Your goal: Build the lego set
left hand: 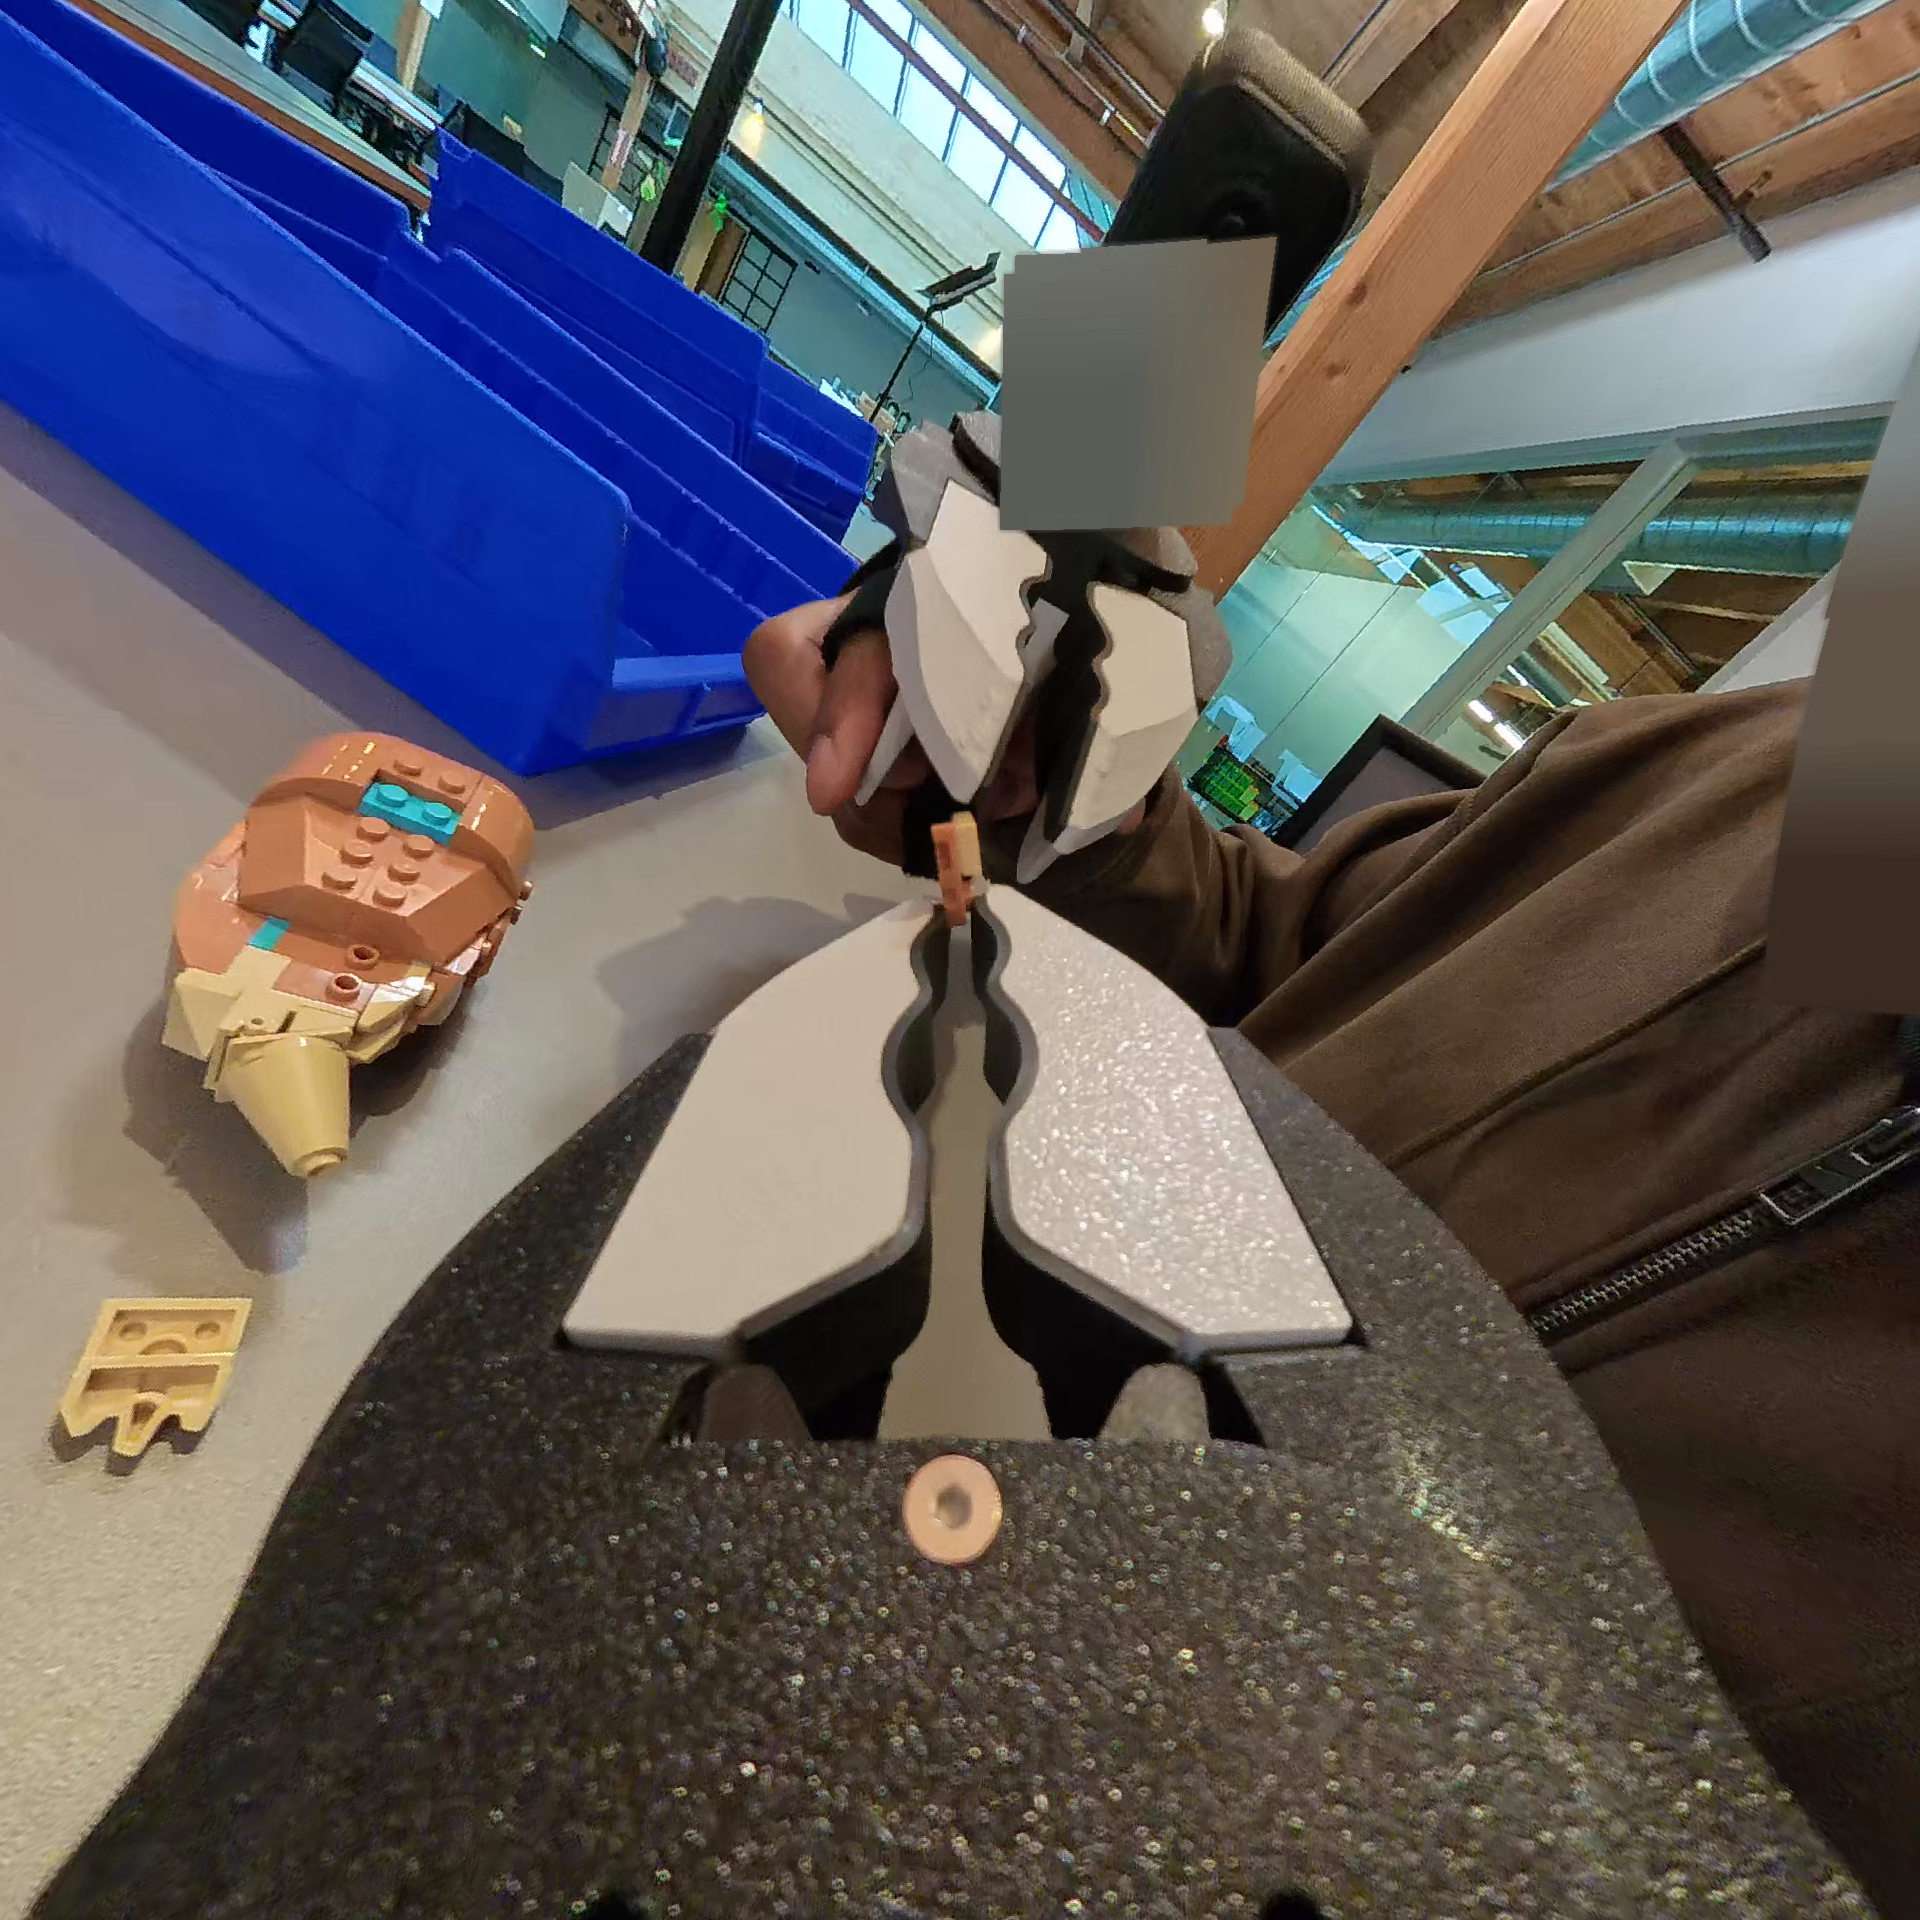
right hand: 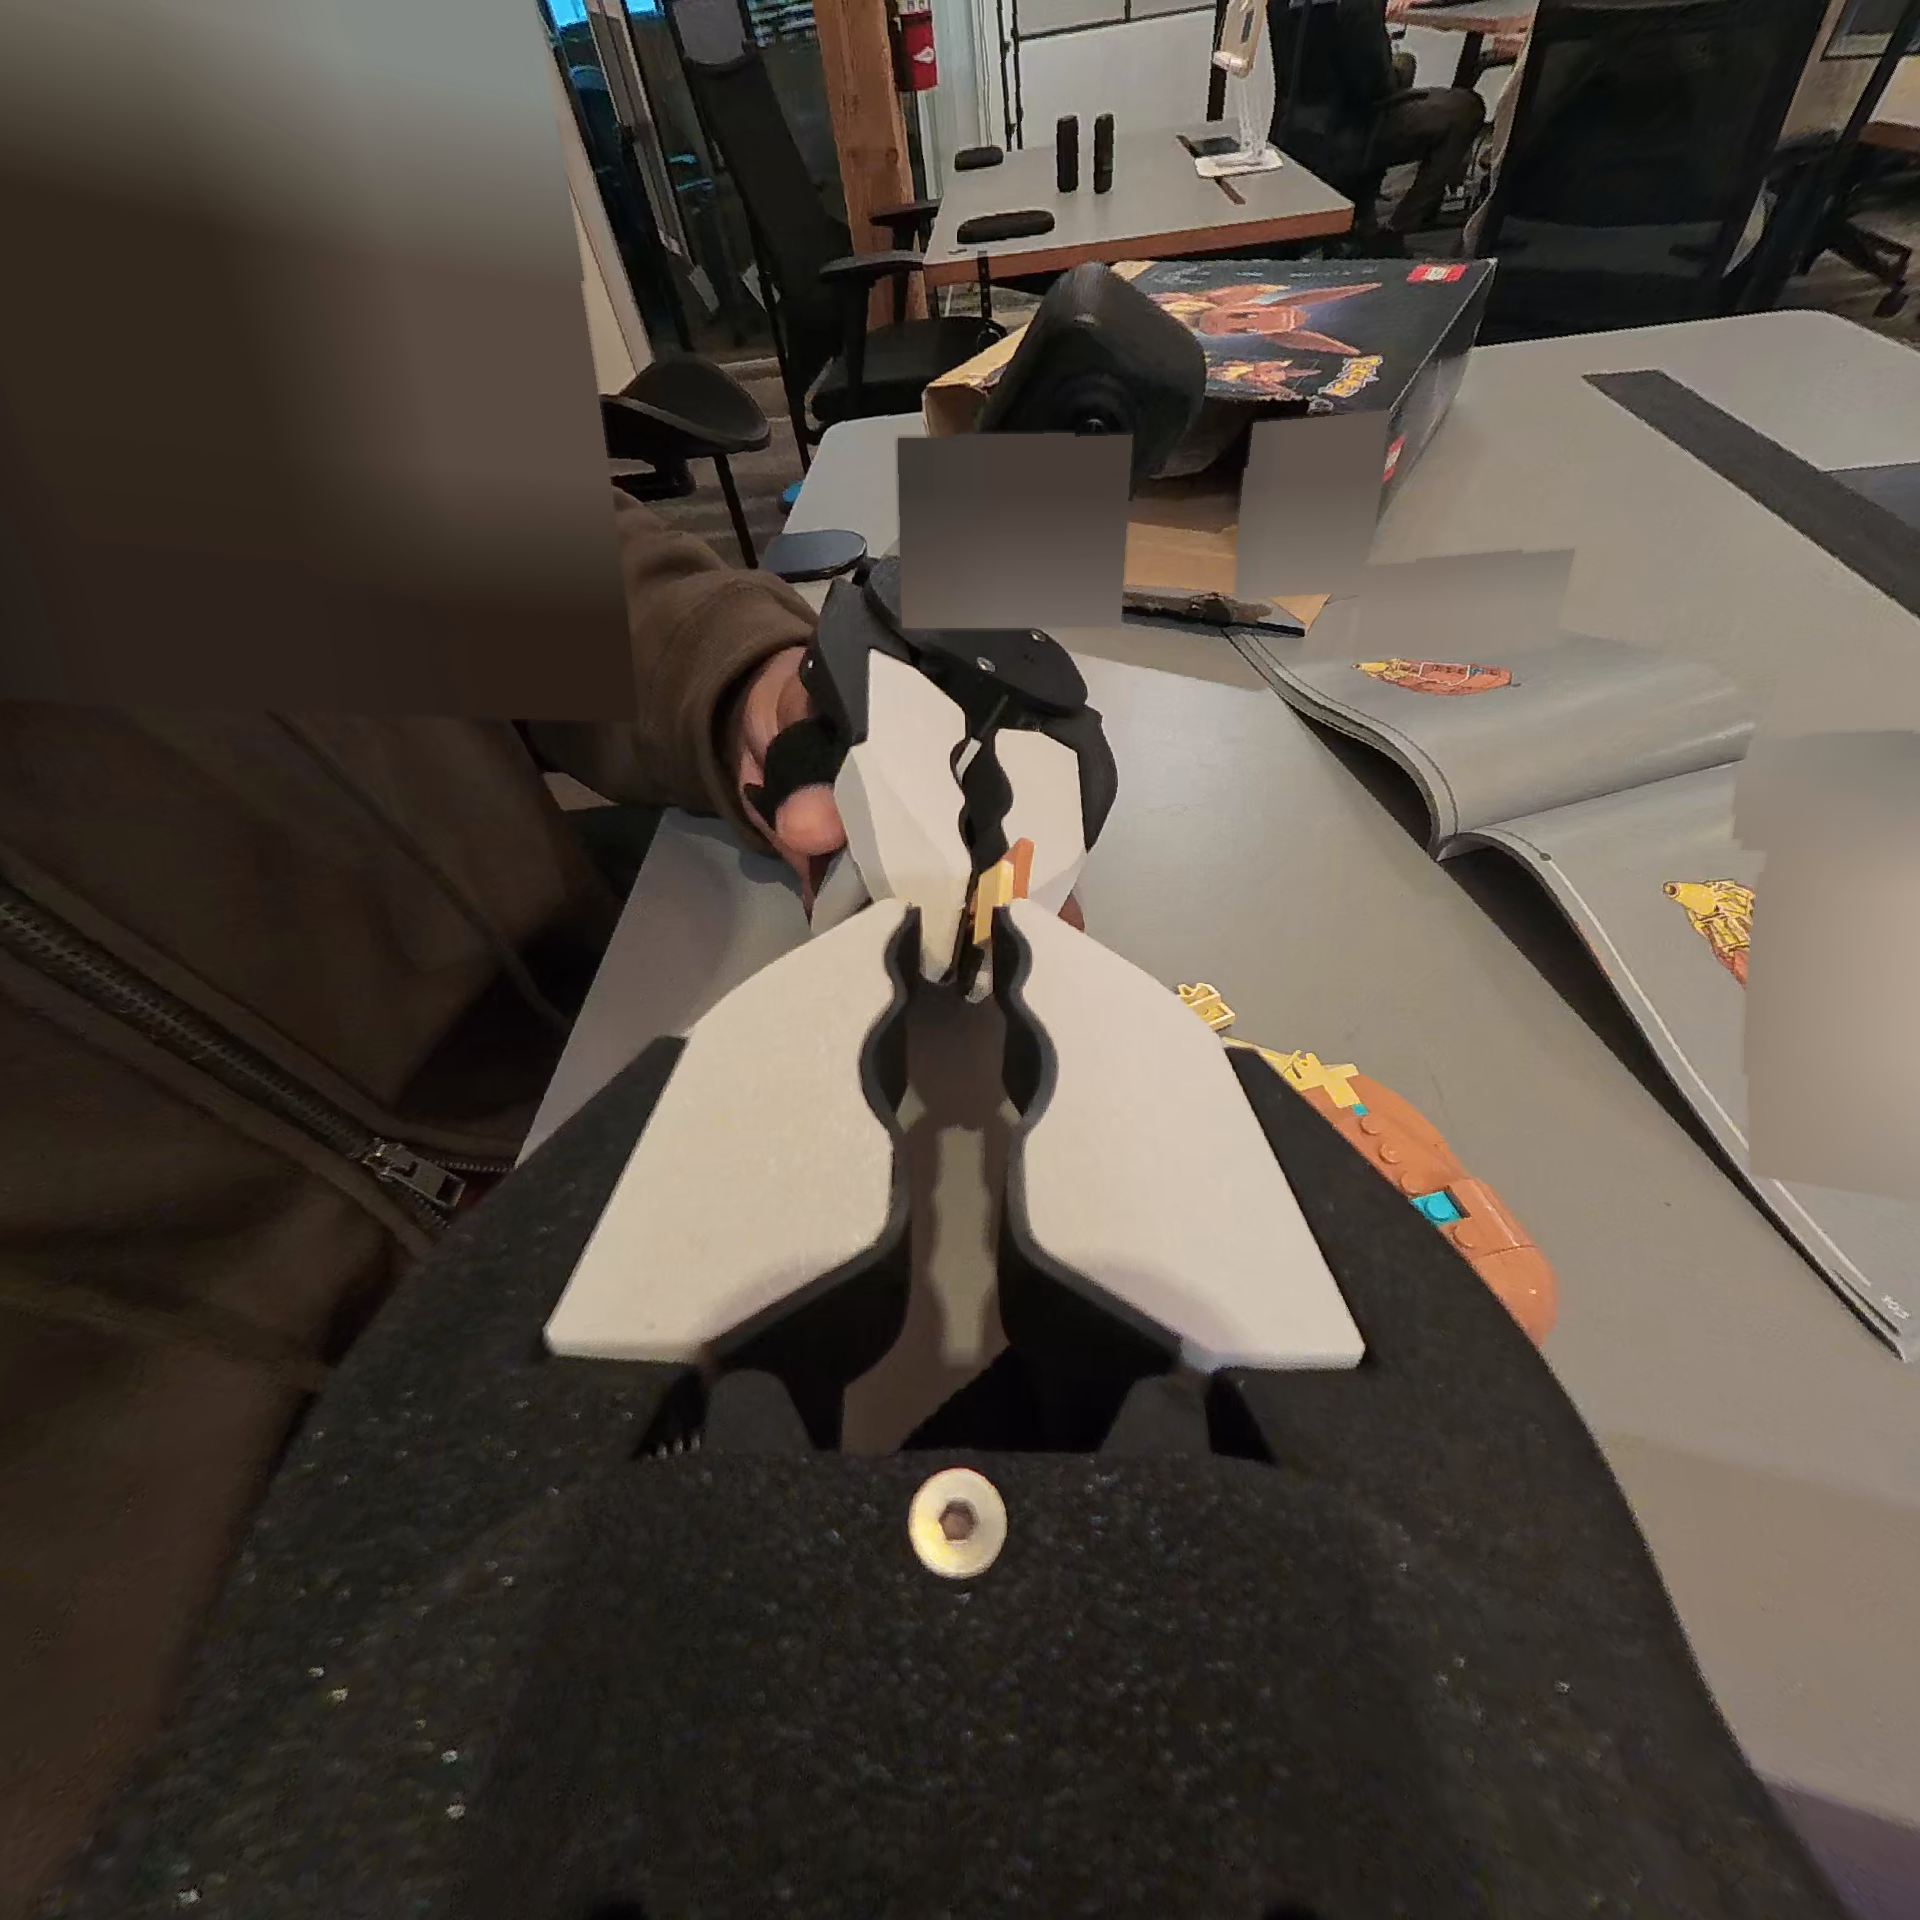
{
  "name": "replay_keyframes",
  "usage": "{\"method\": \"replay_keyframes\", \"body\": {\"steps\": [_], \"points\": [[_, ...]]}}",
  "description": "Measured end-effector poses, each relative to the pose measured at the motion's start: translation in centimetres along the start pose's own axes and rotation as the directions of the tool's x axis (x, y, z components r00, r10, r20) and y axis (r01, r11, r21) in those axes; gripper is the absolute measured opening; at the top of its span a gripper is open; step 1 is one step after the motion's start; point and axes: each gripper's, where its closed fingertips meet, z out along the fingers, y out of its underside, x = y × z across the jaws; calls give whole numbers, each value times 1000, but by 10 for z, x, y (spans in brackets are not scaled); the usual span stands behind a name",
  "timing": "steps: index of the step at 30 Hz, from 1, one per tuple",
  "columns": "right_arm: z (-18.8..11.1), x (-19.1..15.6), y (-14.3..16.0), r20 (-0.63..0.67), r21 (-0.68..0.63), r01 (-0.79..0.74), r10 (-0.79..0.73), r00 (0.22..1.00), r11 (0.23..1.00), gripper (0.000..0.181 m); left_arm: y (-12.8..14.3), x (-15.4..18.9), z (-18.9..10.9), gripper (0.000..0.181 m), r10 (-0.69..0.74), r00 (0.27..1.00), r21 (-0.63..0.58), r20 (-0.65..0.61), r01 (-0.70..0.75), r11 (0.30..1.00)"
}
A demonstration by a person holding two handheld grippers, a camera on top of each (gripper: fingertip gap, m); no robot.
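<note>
My left gripper (left hand: 954, 914) is shut on a small orange-brown piece (left hand: 951, 878), held in the air above the grey table (left hand: 114, 1662). My right gripper (right hand: 958, 920) faces it tip to tip and is shut on a small tan piece (right hand: 987, 906). The two pieces touch between the tips; the orange-brown one also shows in the right wrist view (right hand: 1020, 860). The right gripper (left hand: 1003, 831) shows opposite in the left wrist view. A partly built brown and tan model (left hand: 343, 914) lies on the table to the left; it also shows in the right wrist view (right hand: 1444, 1195).
A tan bracket assembly (left hand: 156, 1371) lies near the model. Blue bins (left hand: 416, 436) stand along the table's far left. An open instruction booklet (right hand: 1558, 748) and the set's box (right hand: 1351, 332) lie beyond. Loose tan pieces (right hand: 1205, 1003) sit by the model. A person's brown jacket (left hand: 1558, 1039) is close.
</note>
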Motion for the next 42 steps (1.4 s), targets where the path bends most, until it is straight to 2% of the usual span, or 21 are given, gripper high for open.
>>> {"method": "replay_keyframes", "body": {"steps": [42], "points": [[2,1,-2,-6,46,-35,35,999,998,10,-3,2,0,4,16,1000,31,-12,-16,999]]}}
